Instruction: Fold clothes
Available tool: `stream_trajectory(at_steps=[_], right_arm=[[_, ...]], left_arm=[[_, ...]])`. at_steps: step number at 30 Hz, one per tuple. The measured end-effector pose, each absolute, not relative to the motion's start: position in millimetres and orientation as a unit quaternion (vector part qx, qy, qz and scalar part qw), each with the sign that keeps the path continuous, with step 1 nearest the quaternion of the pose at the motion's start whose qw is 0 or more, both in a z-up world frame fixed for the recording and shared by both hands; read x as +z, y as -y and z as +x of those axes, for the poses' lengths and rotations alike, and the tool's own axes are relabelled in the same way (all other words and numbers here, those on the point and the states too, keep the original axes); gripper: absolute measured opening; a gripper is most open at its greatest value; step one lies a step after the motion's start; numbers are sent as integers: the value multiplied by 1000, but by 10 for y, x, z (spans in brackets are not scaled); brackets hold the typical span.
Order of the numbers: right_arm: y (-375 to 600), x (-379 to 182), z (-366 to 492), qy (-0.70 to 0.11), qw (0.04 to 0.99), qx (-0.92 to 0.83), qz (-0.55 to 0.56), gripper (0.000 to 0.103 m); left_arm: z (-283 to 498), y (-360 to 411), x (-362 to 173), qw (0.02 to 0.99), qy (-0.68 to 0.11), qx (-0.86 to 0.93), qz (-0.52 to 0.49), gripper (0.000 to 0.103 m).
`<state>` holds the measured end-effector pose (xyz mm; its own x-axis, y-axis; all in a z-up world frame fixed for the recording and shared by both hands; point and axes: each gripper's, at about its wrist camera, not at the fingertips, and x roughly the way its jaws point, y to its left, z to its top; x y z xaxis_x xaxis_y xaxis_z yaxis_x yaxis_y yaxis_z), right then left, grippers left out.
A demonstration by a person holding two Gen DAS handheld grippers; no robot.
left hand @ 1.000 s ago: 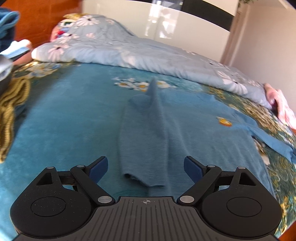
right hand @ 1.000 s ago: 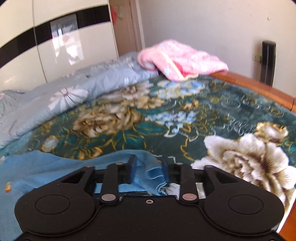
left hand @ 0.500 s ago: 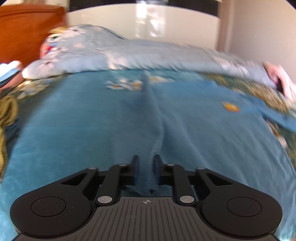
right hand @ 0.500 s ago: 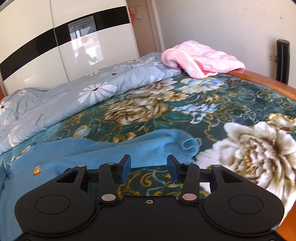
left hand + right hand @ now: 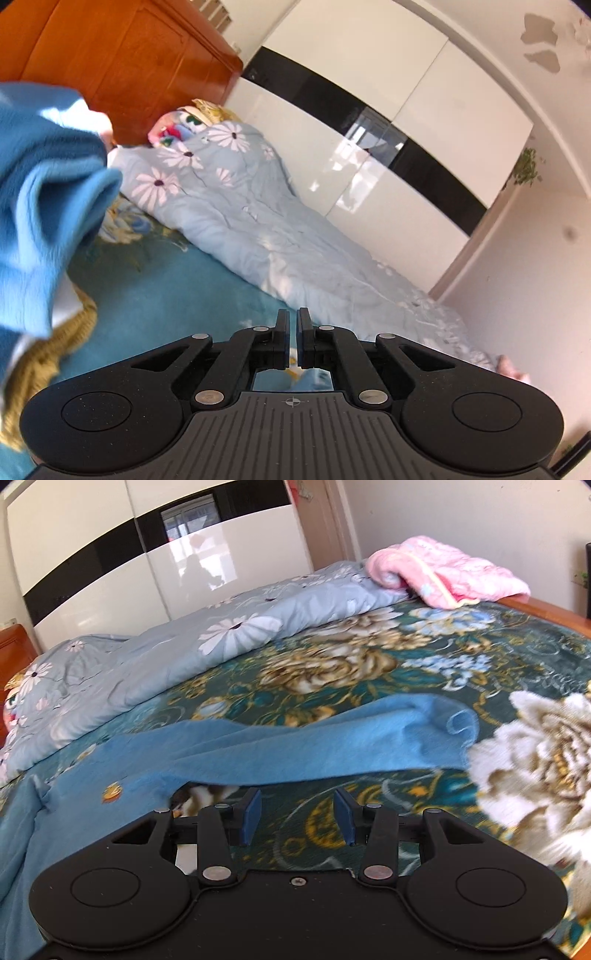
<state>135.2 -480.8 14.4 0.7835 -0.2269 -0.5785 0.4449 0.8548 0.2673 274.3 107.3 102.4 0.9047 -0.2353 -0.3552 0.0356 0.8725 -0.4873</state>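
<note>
The left gripper [image 5: 292, 332], fingers pressed together with no cloth visible between them, rides above the bed. The right gripper [image 5: 297, 816], fingers half-open and empty, sits just short of the blue fleece garment's sleeve [image 5: 332, 742]; gripping the sleeve looks next.

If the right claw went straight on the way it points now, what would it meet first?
Most likely the blue garment's sleeve, which lies across the floral bedspread just ahead of the open right claw; depth is hard to judge.
</note>
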Motion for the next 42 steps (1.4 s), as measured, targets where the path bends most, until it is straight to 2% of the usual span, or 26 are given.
stream_trajectory(at_steps=[5,7,8,9,10,11,12,14,15,18,23,30,33,34,35,36,37,38,42], right_arm=[[4440,156,1447,-267,935,-143,186,45],[4182,152,1542,-266,941,-105,183,46],[4013,143,1618,-271,943,-76,178,47],[3841,132,1695,-275,945,-46,172,47],[3626,108,1785,-285,944,-14,164,47],[3411,84,1874,-294,943,19,156,47],[3195,60,1964,-303,940,51,148,47],[2715,8,2126,-319,932,111,132,47],[2480,-4,2189,-325,927,140,122,47],[1757,-9,2337,-335,912,222,80,48],[795,76,2485,-323,895,307,2,52],[187,-6,2721,-325,894,292,-98,54],[98,-68,2771,-332,894,278,-116,51],[106,-79,2783,-336,894,273,-116,48],[121,-89,2802,-339,895,266,-115,35],[141,-94,2824,-343,896,259,-113,16],[187,-88,2853,-347,896,256,-102,6],[235,-81,2882,-352,897,252,-89,2],[542,36,3114,-382,891,245,24,2]], left_arm=[[2660,-850,653,947,-263,-54,-179,3],[2547,-834,426,940,-288,-38,-178,11],[2471,-861,311,936,-300,-31,-181,22],[2403,-882,212,932,-311,-24,-183,42],[2334,-906,133,929,-321,-16,-183,52],[2268,-940,72,927,-328,-9,-181,69],[2203,-976,28,926,-333,-6,-179,77],[2079,-1050,-21,925,-338,-11,-173,80],[2026,-1085,-30,925,-339,-13,-169,89],[1892,-1196,-24,928,-337,-17,-158,98],[1749,-1464,26,930,-331,-16,-161,101],[1544,-1885,-81,921,-338,7,-192,102],[1507,-1993,-146,916,-344,12,-205,102],[1501,-2021,-166,915,-345,13,-210,102],[1499,-2045,-184,913,-346,14,-216,102],[1501,-2061,-197,912,-347,14,-220,102],[1502,-2071,-207,911,-347,14,-224,102],[1501,-2078,-214,910,-346,13,-227,102],[1505,-2053,-238,910,-345,3,-231,102]])
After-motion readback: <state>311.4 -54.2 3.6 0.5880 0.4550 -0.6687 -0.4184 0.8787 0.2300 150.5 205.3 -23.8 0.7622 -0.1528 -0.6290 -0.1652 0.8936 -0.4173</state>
